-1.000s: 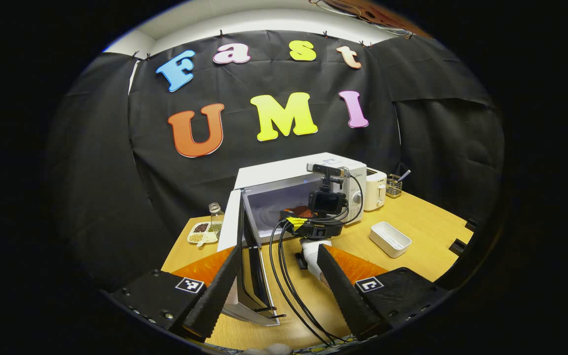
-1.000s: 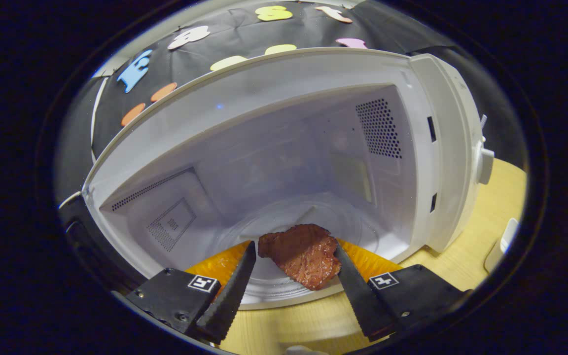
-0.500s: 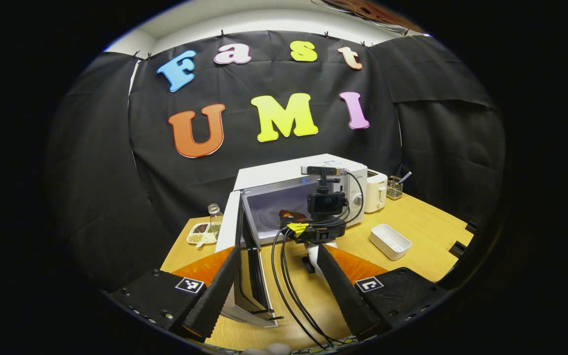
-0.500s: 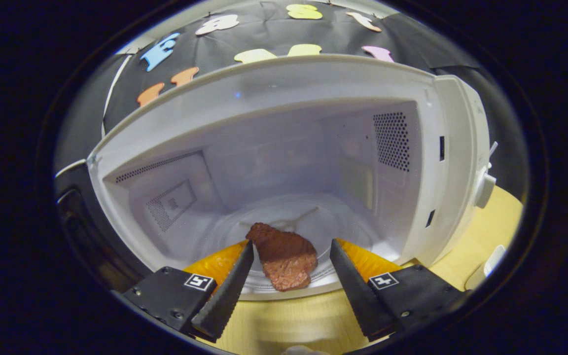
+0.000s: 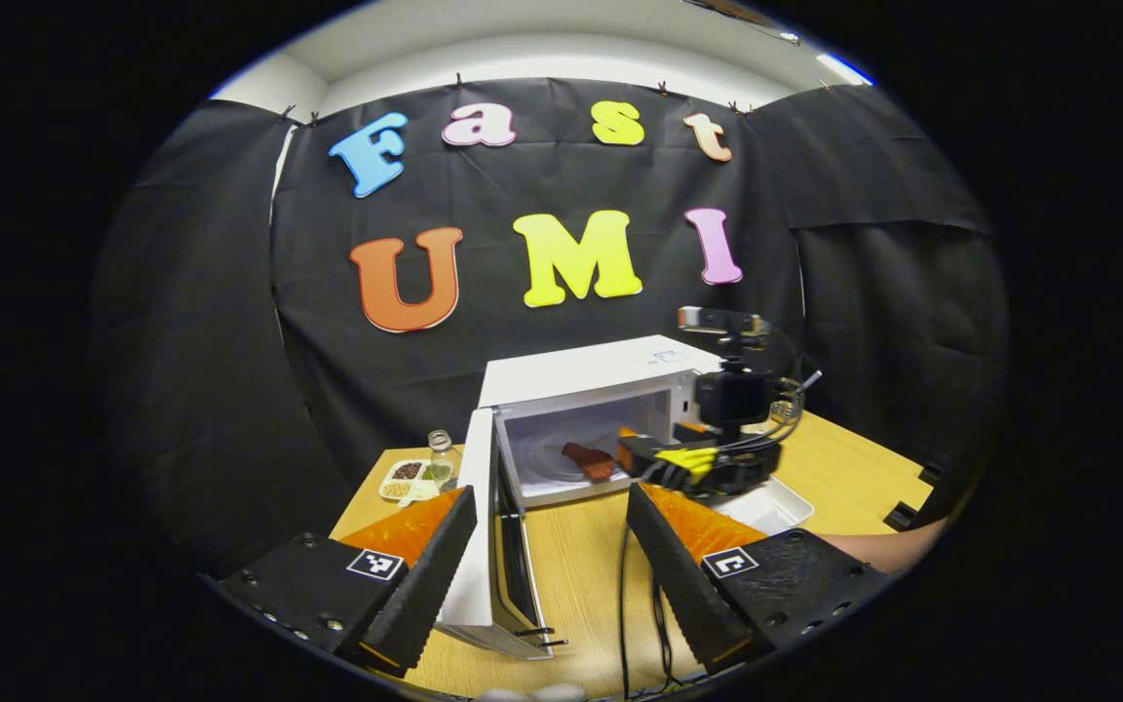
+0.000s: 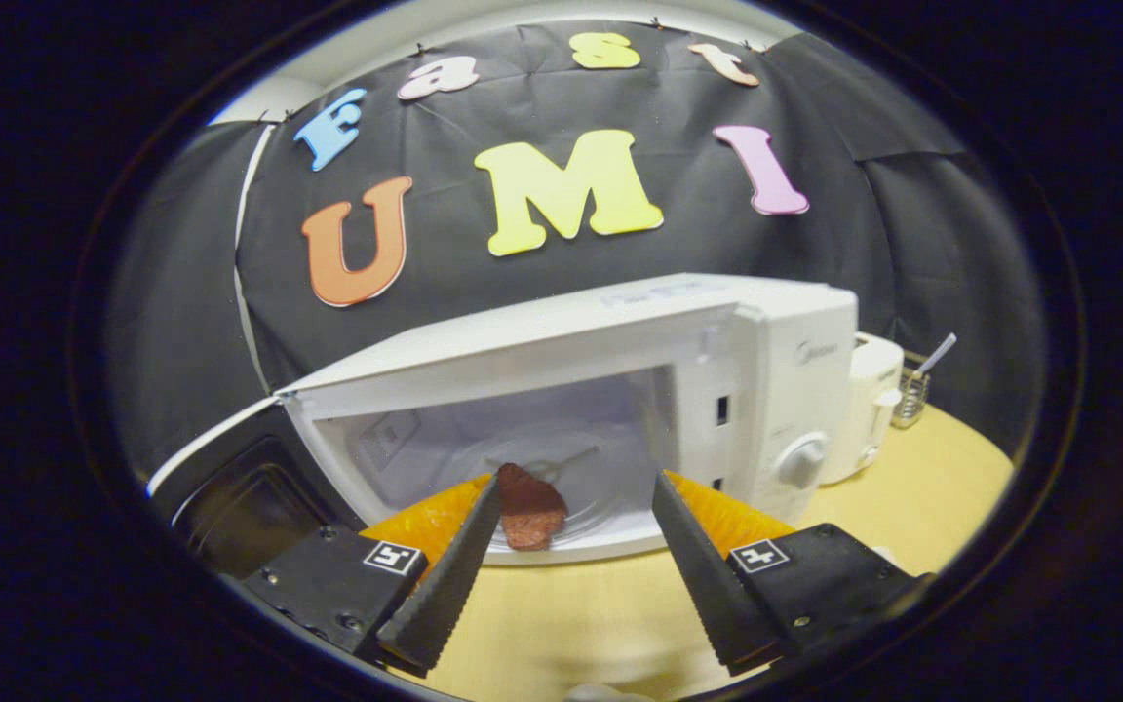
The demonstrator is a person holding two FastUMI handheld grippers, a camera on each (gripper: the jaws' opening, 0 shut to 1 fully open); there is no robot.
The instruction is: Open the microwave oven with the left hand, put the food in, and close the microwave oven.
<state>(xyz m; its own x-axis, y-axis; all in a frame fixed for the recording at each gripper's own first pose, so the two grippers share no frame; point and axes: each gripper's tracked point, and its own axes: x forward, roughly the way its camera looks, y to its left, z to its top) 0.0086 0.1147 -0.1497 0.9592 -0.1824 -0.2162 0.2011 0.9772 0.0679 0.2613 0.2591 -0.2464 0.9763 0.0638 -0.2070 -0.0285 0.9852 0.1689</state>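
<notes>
Here, in the left gripper view, the left gripper (image 5: 547, 561) hangs above the wooden table (image 5: 581, 546) with its fingers spread and nothing between them; the edge of the open microwave door (image 5: 495, 546) stands between them, farther off. The microwave oven (image 5: 586, 414) sits toward the far side, cavity open, and the brown piece of food (image 5: 589, 460) lies on its floor. Right of the cavity, the right gripper (image 5: 708, 468) hovers over a white tray (image 5: 781, 502). A small glass jar (image 5: 441, 458) and a snack dish (image 5: 407, 478) sit left of the oven. In the right gripper view, the right gripper (image 6: 571, 556) is spread wide and empty, in front of the oven (image 6: 620, 390); the food (image 6: 527, 507) rests on the glass turntable (image 6: 571, 478) inside. A white toaster (image 6: 869, 400) stands right of the oven.
</notes>
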